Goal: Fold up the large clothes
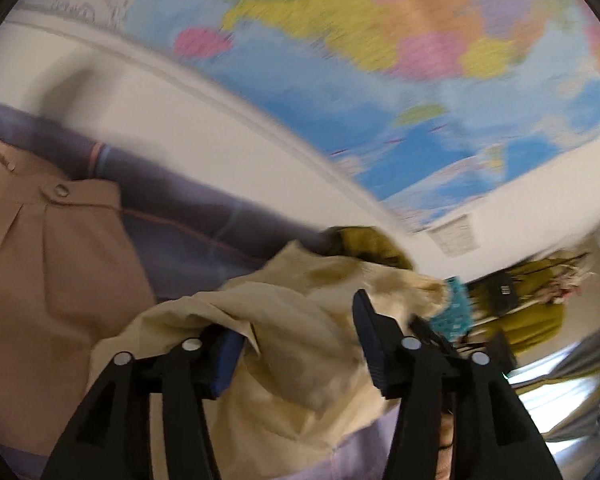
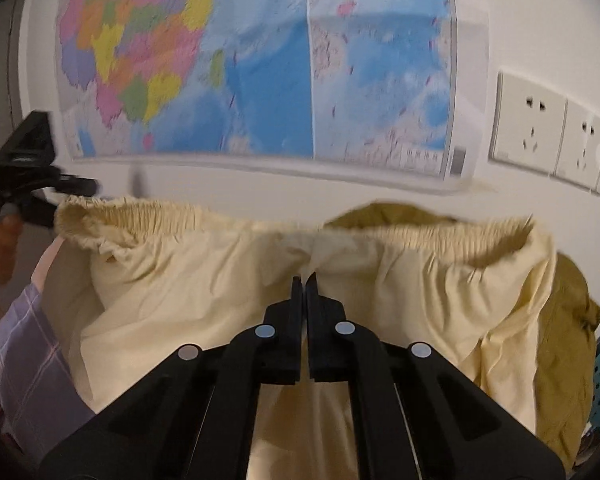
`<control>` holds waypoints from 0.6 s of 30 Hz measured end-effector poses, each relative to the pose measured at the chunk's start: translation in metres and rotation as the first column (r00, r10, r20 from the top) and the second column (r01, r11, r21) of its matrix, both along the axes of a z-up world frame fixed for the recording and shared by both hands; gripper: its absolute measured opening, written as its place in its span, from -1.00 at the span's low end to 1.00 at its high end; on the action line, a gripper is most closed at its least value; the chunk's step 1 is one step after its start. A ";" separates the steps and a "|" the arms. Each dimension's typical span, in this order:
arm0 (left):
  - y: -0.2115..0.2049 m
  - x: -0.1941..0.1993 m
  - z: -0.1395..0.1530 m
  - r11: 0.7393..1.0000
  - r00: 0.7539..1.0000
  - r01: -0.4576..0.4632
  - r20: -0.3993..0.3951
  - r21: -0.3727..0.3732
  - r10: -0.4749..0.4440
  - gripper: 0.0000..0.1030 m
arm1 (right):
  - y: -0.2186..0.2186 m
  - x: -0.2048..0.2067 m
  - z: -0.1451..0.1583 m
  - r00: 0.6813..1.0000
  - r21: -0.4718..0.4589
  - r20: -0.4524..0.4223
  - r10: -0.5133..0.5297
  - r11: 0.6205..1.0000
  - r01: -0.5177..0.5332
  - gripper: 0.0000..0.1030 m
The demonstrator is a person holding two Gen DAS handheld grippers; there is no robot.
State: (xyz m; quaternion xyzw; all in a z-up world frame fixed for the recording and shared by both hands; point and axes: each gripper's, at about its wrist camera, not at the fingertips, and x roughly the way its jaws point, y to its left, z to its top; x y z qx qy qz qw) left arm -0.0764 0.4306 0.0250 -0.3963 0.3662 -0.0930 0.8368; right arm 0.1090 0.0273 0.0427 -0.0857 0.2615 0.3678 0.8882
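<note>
Cream trousers (image 2: pixel 204 280) hang below the wall map (image 2: pixel 260 64), waistband spread for folding. Right tool (image 2: pixel 305 280) is pinched tight at waistband centre; left tool (image 1: pixel 296 340) is half-open, cloth loose between its fingers.

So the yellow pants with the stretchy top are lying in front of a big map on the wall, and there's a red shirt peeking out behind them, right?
Almost. The pale yellow pants with the stretchy waistband do lie in front of the wall map, but the cloth peeking out behind them is olive green, not red. The right wrist view shows it.
</note>
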 end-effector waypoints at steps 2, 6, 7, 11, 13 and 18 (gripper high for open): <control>-0.001 -0.005 0.003 1.000 1.000 -0.005 0.026 0.003 0.005 0.05 | 0.013 0.010 -0.002 1.000 -0.024 0.009 -0.011 1.000 0.011 -0.96; 0.000 -0.010 -0.003 0.998 0.997 -0.064 0.033 0.025 0.063 0.10 | 0.035 0.036 -0.024 0.997 -0.067 -0.068 -0.024 0.998 0.020 -0.96; 0.000 -0.015 -0.001 0.997 0.995 -0.075 0.067 0.035 0.072 0.10 | 0.037 0.042 -0.029 0.995 -0.065 -0.094 -0.027 0.998 0.021 -0.96; -0.019 -0.019 0.008 0.980 0.992 -0.056 0.123 0.190 0.033 0.23 | 0.040 0.059 -0.044 0.991 -0.084 -0.125 -0.048 0.996 0.037 -0.96; -0.040 -0.008 -0.001 0.946 0.997 0.006 0.075 0.325 -0.032 0.24 | 0.043 0.061 -0.044 0.991 -0.088 -0.128 -0.044 0.996 0.033 -0.94; -0.074 0.002 -0.041 0.816 0.996 0.057 -0.088 0.576 -0.008 0.04 | 0.015 0.050 -0.026 0.983 0.009 -0.183 0.006 1.000 -0.004 -0.10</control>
